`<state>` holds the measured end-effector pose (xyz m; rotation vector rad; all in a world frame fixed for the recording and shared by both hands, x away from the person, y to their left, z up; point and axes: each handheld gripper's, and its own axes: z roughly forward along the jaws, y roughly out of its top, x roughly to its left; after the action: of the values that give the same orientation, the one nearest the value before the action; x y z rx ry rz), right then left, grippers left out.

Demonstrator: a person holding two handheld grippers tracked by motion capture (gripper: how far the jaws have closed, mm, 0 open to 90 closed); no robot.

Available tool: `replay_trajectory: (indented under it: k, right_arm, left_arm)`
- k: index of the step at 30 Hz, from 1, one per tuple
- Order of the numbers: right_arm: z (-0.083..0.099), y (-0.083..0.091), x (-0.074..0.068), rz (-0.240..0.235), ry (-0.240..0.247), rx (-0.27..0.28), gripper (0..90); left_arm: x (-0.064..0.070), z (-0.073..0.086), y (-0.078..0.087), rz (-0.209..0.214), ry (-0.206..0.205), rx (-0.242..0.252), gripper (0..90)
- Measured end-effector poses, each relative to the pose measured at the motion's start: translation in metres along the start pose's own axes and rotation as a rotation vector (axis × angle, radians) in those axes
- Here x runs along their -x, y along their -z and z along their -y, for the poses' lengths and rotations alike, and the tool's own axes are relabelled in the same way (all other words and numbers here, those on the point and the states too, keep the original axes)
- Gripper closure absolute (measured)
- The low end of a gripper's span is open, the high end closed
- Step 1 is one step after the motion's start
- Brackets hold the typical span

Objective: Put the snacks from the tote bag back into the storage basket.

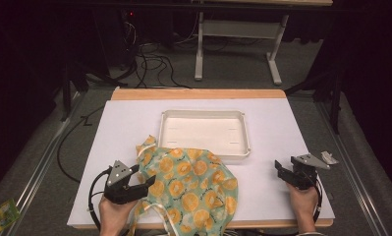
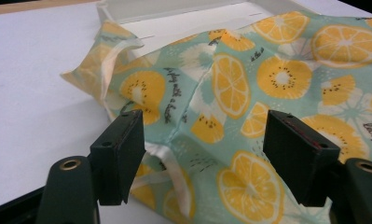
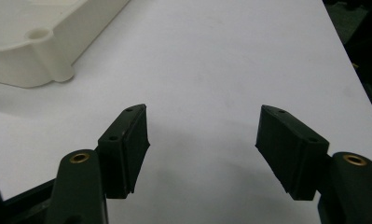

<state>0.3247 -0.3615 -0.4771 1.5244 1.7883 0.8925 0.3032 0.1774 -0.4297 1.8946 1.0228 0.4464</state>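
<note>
Two grippers are in your hands at the near edge of the white table (image 1: 282, 128). Your left gripper (image 1: 143, 180) sits at the left edge of the fruit-print cloth bag (image 1: 196, 182), its jaws spread wide and closed on nothing; in the left gripper view (image 2: 204, 154) they straddle a raised fold of the bag (image 2: 249, 84) near a pale strap (image 2: 174, 175). The bag lies crumpled on the table, its far edge draped over the near rim of the white tray (image 1: 203, 130). Your right gripper (image 1: 281, 169) is well apart from the bag, to its right and level with the tray's near right corner. Its jaws also stand wide apart, over bare table (image 3: 221, 70) in the right gripper view (image 3: 202, 140), with the tray's corner (image 3: 39, 51) ahead and left.
</note>
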Motion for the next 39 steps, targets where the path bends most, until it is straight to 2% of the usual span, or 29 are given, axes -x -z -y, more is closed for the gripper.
replay_trajectory:
  k: [4, 8, 15, 22, 23, 24, 25, 26, 28, 31, 32, 34, 39]
  right_arm:
    - [0.0, -0.001, 0.0, 0.001, 0.002, -0.001, 35.4]
    - [-0.001, -0.002, -0.001, 0.005, -0.003, -0.018, 35.4]
    - [-0.001, -0.002, 0.0, 0.0, -0.007, -0.023, 35.6]
    - [-0.001, -0.003, 0.0, -0.004, -0.009, -0.032, 35.5]
    - [-0.001, -0.003, 0.0, -0.004, -0.009, -0.032, 35.5]
    - [-0.001, -0.003, 0.001, -0.006, -0.008, -0.032, 35.5]
    - [-0.001, -0.003, 0.001, -0.008, -0.006, -0.032, 35.5]
    - [-0.001, -0.003, 0.001, -0.008, -0.006, -0.032, 35.5]
    - [-0.001, -0.003, 0.0, -0.014, -0.003, -0.033, 35.5]
    - [-0.001, -0.003, 0.001, -0.02, 0.003, -0.032, 35.6]
    - [-0.001, -0.003, 0.001, -0.02, 0.003, -0.032, 35.6]
    - [-0.001, -0.003, 0.001, -0.024, 0.008, -0.03, 36.3]
    - [-0.001, -0.003, -0.001, -0.029, 0.009, -0.031, 37.3]
  left_arm:
    - [-0.001, 0.006, 0.004, 0.005, 0.022, -0.013, 32.3]
    - [0.001, 0.01, 0.004, 0.006, 0.008, -0.035, 35.2]
    - [0.0, 0.019, -0.003, 0.025, 0.022, -0.037, 39.3]
    - [0.001, 0.025, -0.006, 0.056, 0.027, -0.071, 48.2]
    - [0.001, 0.025, -0.006, 0.061, 0.023, -0.071, 48.2]
    - [0.003, 0.026, -0.006, 0.08, 0.006, -0.059, 54.3]
    - [0.003, 0.026, -0.006, 0.08, 0.006, -0.059, 57.8]
    - [0.004, 0.025, -0.006, 0.085, -0.005, -0.05, 57.8]
    - [0.007, 0.023, -0.006, 0.117, -0.025, -0.037, 70.1]
    - [0.01, 0.021, -0.008, 0.138, -0.048, -0.037, 82.0]
    - [0.012, 0.02, -0.009, 0.141, -0.067, -0.043, 82.0]
    - [0.016, 0.016, -0.012, 0.153, -0.089, -0.05, 89.1]
    - [0.02, 0.01, -0.016, 0.183, -0.095, -0.049, 90.0]
